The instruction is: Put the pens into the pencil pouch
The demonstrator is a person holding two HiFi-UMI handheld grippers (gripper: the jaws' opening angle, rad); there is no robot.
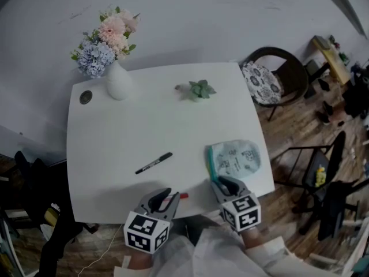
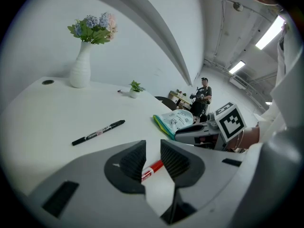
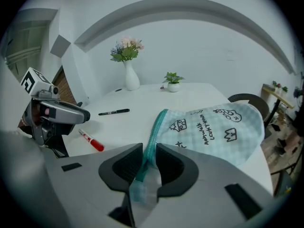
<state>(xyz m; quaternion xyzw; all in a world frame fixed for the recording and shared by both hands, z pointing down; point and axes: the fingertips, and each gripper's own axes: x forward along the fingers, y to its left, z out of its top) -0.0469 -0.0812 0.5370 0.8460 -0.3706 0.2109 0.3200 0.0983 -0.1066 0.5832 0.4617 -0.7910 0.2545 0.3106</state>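
The right tongs [image 3: 148, 167] pinch the zip edge of the pouch [image 3: 209, 127] at the near end of the table [image 1: 115, 131]. Just left of the pouch, the left tongs [image 2: 152, 163] stand a little apart, with the red pen [image 2: 153, 168] lying between them. I think this is the grab step: squeeze the red pen next, then bring it to the pouch's mouth, while the black pen [image 1: 154, 163] waits farther left of the pouch.

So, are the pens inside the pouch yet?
Not yet. The black pen and red pen both lie on the white table, outside the pencil pouch.
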